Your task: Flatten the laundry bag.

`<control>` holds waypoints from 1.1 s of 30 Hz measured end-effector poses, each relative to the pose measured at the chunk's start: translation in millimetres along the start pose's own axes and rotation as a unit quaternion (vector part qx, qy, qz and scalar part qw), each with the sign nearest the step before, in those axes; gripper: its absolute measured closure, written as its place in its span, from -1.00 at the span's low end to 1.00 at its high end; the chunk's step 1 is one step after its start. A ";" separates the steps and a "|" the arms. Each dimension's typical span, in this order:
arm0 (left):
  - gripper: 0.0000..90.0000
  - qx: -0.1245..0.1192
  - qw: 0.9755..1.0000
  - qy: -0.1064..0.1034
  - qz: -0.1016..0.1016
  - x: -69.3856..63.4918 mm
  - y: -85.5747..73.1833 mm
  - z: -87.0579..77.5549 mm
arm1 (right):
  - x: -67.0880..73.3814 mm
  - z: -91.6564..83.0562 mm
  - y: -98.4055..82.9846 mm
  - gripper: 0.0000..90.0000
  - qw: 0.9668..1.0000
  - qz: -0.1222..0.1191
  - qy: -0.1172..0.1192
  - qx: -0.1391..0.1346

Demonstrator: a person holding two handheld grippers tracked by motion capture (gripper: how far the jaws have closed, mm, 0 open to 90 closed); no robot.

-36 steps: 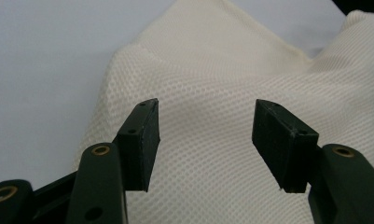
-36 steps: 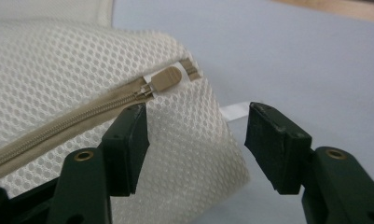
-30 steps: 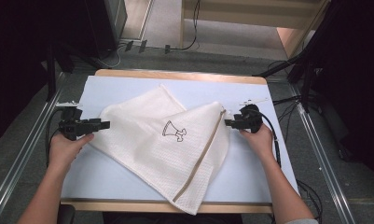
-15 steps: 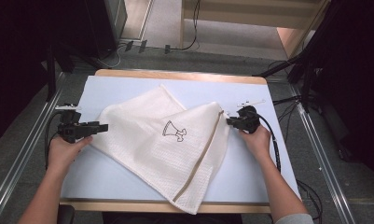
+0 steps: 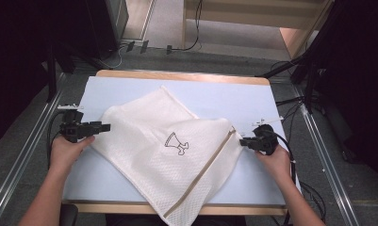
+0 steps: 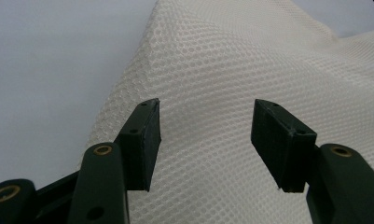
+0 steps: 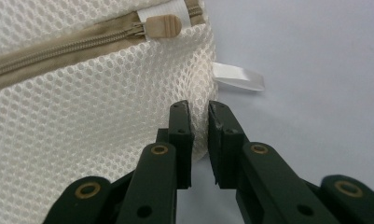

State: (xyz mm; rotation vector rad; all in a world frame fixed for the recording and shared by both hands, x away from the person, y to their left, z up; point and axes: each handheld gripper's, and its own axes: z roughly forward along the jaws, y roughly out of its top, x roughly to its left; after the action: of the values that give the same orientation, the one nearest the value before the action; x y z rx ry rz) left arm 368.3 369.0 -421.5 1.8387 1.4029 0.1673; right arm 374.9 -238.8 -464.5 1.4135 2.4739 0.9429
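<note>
While the cream mesh laundry bag (image 5: 168, 155) lies crumpled and folded over on the pale blue table (image 5: 234, 101), a small black emblem and a tan zipper (image 7: 63, 46) show on it, the zipper's pull just beyond the right gripper (image 7: 199, 109). That gripper's jaws have just been closing and stand nearly together on the bag's edge, though whether they pinch it I cannot tell. The left gripper (image 6: 205, 109) hangs with jaws spread wide over the opposite corner, mesh showing between them.
</note>
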 end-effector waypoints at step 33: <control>-0.01 0.024 0.999 0.028 -0.006 -26.7 -42.1 -33.1 | 29.7 19.9 95.6 0.40 0.991 -0.034 0.060 -0.119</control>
State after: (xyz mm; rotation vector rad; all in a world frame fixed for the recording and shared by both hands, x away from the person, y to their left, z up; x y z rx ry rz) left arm 308.7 365.6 -417.6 1.8776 1.4674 0.1829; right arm 436.4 -171.0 -419.4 1.2232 2.3746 1.2925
